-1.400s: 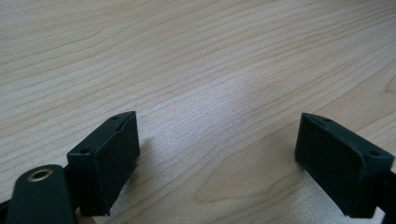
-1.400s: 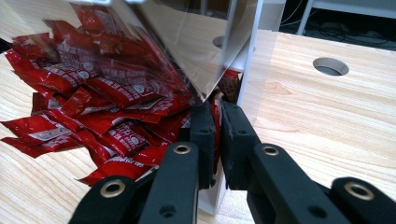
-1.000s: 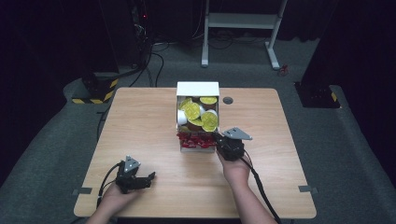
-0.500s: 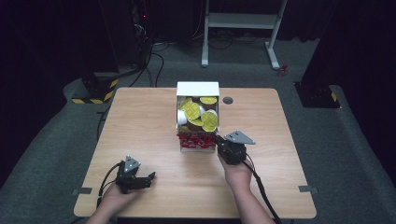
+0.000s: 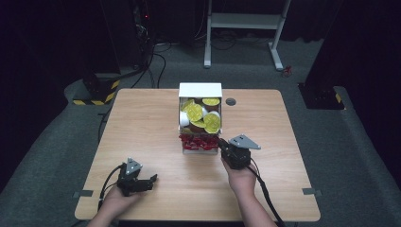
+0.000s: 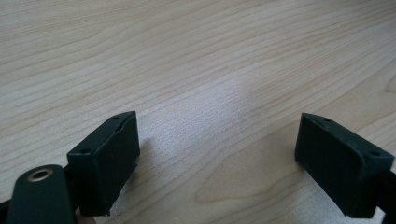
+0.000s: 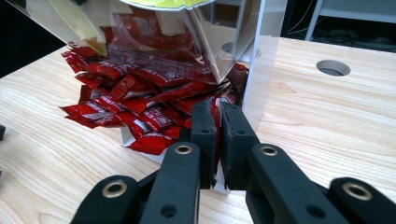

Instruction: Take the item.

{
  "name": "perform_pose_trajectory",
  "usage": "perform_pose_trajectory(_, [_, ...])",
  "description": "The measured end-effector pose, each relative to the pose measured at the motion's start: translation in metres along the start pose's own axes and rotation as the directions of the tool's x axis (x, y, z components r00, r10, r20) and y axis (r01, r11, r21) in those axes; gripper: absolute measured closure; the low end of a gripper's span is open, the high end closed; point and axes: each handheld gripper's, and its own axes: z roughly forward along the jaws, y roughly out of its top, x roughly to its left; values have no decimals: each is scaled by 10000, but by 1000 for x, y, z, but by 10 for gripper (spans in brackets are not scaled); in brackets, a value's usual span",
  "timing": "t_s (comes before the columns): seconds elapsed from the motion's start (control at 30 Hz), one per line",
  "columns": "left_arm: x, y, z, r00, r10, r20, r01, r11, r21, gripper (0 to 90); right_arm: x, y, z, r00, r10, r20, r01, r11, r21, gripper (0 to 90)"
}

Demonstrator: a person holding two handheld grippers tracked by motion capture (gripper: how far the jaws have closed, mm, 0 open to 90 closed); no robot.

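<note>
Right gripper [image 7: 215, 122]: jaws drawn together on one red sachet [image 7: 215, 116] at the near right corner of the heap; a sliver of red foil shows in the slit between the pads. Judged step: drawing that single sachet out of the dispenser.

Red sachets [image 7: 140, 98]: loose pile in the open lower tray of the clear dispenser box [image 7: 264, 56], spilling over its near lip. Several lie just beside the pinched one and overlap it.

Handling note: pull low and toward the near edge of the tabletop, slowly, so that neighbouring sachets slide off rather than ride along. The clear right wall stands touching or nearly touching the right jaw; keep off it, since a sideways tug would likely shift the whole box. The grip looks to be on an edge only, so a jerk could let the foil slip.

Upper compartment: yellow-lidded cups [image 5: 195, 111] stacked above the sachets, apart from the work.

Left gripper [image 6: 217, 158]: jaws wide apart, nothing between them, low over bare wood at the near left of the tabletop [image 5: 142, 127], well apart from the box. It is free to steady the box if it starts to move.
</note>
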Motion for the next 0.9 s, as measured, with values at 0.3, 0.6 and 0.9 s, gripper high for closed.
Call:
perform_pose_trajectory(0.3, [0, 0, 0, 10000, 3, 3, -3, 10000, 1, 142, 1, -1, -11, 9999, 77, -66, -78, 9998, -194, 858])
perform_pose_trajectory(0.6, [0, 0, 0, 10000, 30, 5, -30, 10000, 18, 142, 2, -5, -22, 9997, 130, -186, -137, 9990, -421, 859])
perform_pose_trajectory(0.9, [0, 0, 0, 10000, 4, -1, -4, 10000, -4, 142, 2, -7, -34, 9995, 164, -282, -179, 9983, -553, 861])
